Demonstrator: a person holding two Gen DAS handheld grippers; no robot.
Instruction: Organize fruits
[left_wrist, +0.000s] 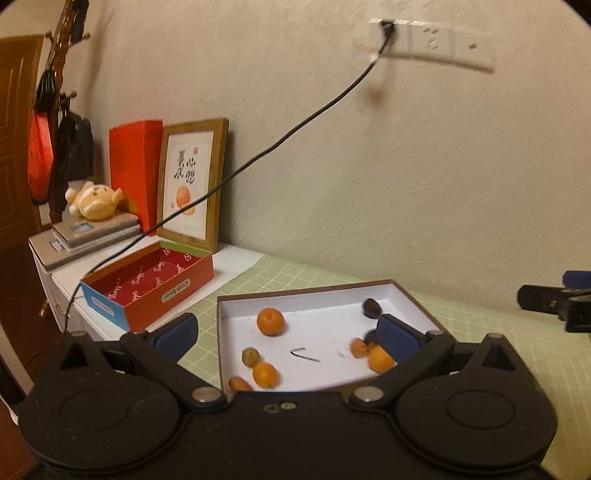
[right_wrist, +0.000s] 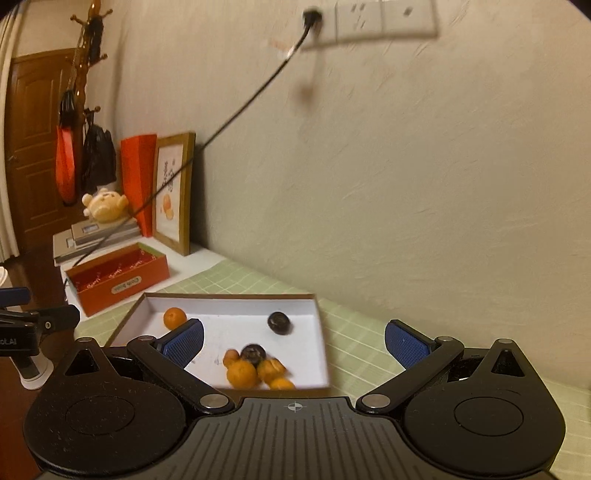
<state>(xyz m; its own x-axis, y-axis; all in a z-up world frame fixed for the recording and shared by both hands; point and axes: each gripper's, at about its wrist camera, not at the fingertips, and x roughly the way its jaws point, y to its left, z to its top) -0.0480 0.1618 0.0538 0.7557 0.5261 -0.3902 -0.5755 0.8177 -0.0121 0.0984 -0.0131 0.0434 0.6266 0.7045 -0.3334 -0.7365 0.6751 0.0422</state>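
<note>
Fruits (right_wrist: 242, 374) lie in the tray (right_wrist: 320, 332), gift box (right_wrist: 122, 282) to its left.

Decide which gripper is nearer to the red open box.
Left. The left gripper hovers over the white tray's left part, beside the red open box. The right gripper hangs over the tray's right side, farther away.

My left gripper (left_wrist: 288, 334) is matte black plastic: two round hubs, angled link arms on silver pivot pins, triangular cut-outs, and fingers tipped with dark blue pads (left_wrist: 175, 334). My right gripper (right_wrist: 293, 343) is built alike, its centre plate ribbed and marked with a small crosshair, its blue pads (right_wrist: 406, 345) finely textured
</note>
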